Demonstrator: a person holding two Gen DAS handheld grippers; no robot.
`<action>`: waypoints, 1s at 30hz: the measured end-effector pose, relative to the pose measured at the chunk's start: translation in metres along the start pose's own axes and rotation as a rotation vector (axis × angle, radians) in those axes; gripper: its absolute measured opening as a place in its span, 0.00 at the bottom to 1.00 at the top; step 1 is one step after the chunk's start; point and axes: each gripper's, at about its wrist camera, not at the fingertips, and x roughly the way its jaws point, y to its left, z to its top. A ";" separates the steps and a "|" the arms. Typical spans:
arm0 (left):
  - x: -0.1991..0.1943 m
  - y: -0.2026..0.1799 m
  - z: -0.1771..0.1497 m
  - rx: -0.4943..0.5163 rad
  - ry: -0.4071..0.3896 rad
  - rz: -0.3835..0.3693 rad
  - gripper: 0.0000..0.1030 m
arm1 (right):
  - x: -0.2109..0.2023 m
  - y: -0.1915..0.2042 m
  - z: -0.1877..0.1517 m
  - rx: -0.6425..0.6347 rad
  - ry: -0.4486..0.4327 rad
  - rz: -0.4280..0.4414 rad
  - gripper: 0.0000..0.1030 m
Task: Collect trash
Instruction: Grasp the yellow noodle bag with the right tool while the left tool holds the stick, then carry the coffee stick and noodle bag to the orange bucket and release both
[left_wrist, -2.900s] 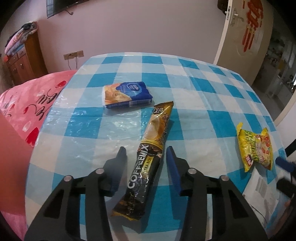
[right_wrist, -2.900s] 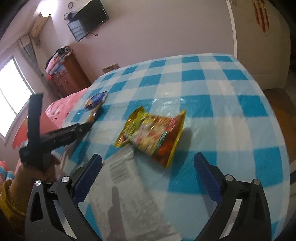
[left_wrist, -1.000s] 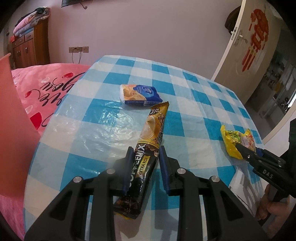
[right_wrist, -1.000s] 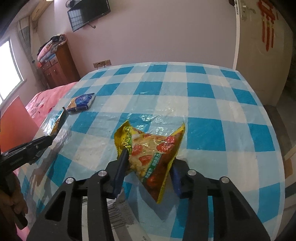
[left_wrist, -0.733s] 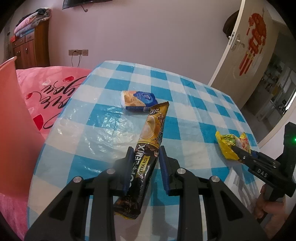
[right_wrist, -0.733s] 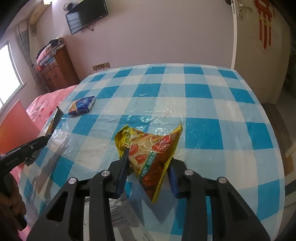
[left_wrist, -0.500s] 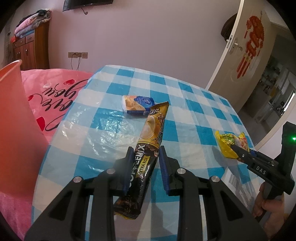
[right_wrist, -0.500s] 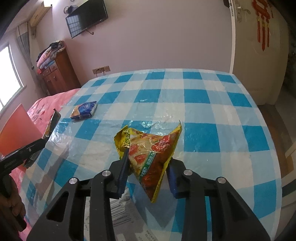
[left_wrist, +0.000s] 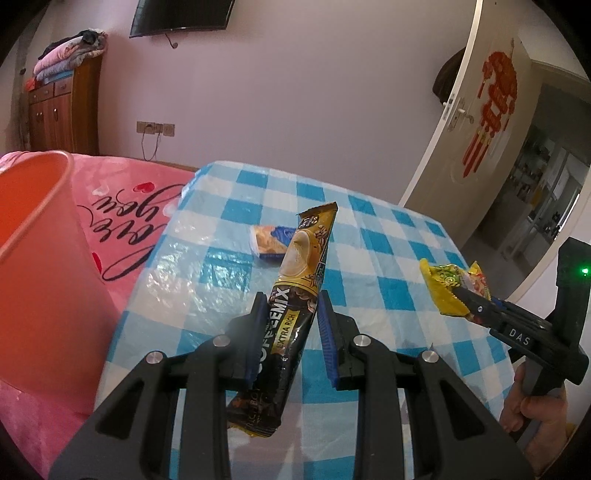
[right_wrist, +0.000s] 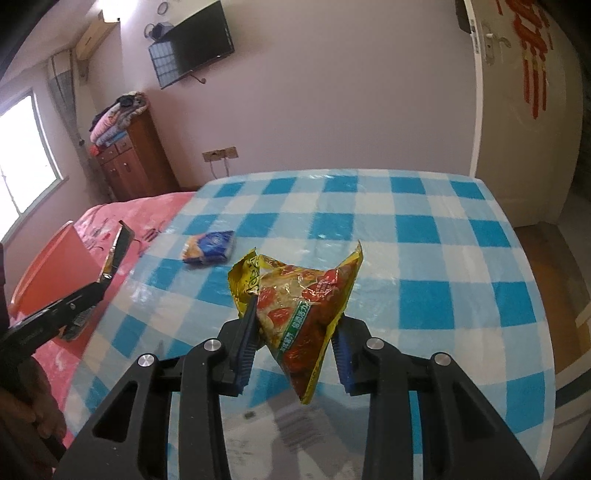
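Observation:
My left gripper (left_wrist: 291, 325) is shut on a long black and gold coffee mix sachet (left_wrist: 295, 295) and holds it up above the blue checked table (left_wrist: 388, 266). My right gripper (right_wrist: 295, 325) is shut on a yellow and red snack wrapper (right_wrist: 306, 295), also lifted off the table; it shows at the right of the left wrist view (left_wrist: 452, 288). A small blue and orange packet (left_wrist: 269, 242) lies flat on the table beyond the sachet, also in the right wrist view (right_wrist: 210, 245). An orange bin (left_wrist: 40, 258) stands at the left beside the table.
A pink bedspread (left_wrist: 140, 206) lies left of the table behind the bin. A white printed paper (right_wrist: 280, 435) lies on the table's near edge under the right gripper. A wooden cabinet (right_wrist: 136, 162) and an open door (left_wrist: 465, 129) stand beyond.
Both grippers closed on their wrappers and have lifted them off the table. The left gripper has swung left, bringing the orange bin further into view.

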 end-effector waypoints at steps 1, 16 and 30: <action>-0.002 0.000 0.001 -0.001 -0.004 -0.001 0.28 | -0.002 0.005 0.003 -0.005 -0.004 0.011 0.36; -0.059 0.032 0.019 -0.040 -0.112 0.054 0.28 | -0.019 0.090 0.031 -0.139 -0.047 0.132 0.36; -0.110 0.082 0.038 -0.095 -0.202 0.175 0.28 | -0.019 0.183 0.056 -0.262 -0.053 0.287 0.36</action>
